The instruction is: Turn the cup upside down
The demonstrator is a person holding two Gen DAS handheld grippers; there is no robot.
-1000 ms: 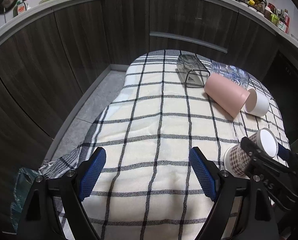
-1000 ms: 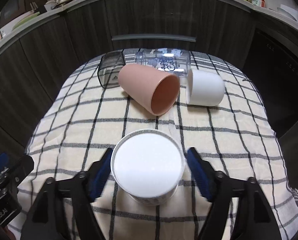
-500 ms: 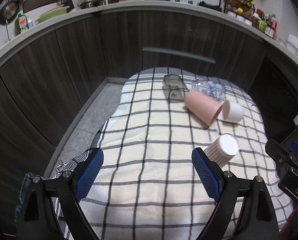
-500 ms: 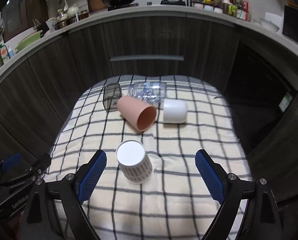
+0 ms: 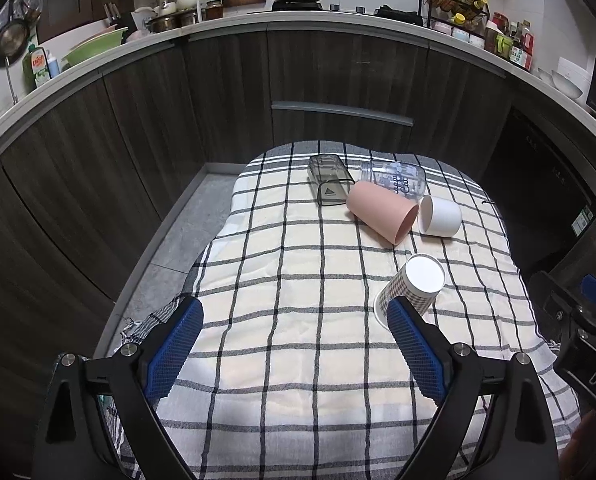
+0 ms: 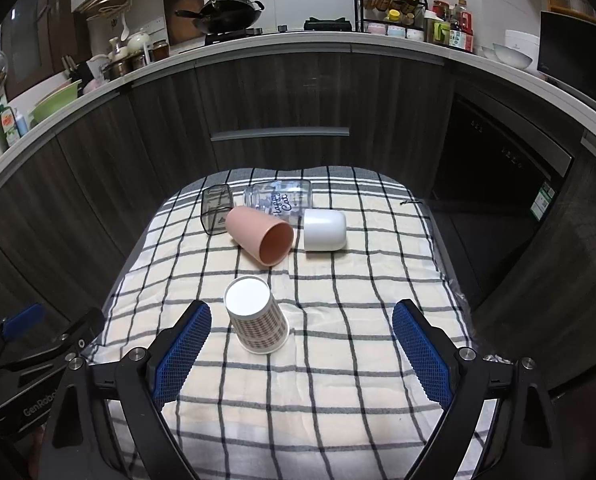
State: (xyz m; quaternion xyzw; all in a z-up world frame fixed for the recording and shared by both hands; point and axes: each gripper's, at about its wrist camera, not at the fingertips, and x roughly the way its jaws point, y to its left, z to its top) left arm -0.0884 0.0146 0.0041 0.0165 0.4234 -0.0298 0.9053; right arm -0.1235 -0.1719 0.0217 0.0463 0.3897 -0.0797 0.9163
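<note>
A checked cloth point(image 6: 337, 360) covers the table. At its far end four vessels lie on their sides: a dark square tumbler point(image 6: 216, 212), a clear printed jar point(image 6: 282, 200), a pink cup point(image 6: 260, 235) with its mouth facing the camera, and a white cup point(image 6: 324, 230). The pink cup sits between the tumbler and the white cup. A wok point(image 6: 228, 10) rests on the counter point(image 6: 377, 40) behind, with a spice rack point(image 6: 389, 8) to its right.

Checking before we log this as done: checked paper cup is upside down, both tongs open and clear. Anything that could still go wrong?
1. The paper cup looks light and stands just ahead of the right tongs; the left pad could clip and topple it on any sideways move.
2. The pink cup and white cup lie on their sides and could roll.
3. The checked cloth is wrinkled, so footing may be unsteady.
</note>
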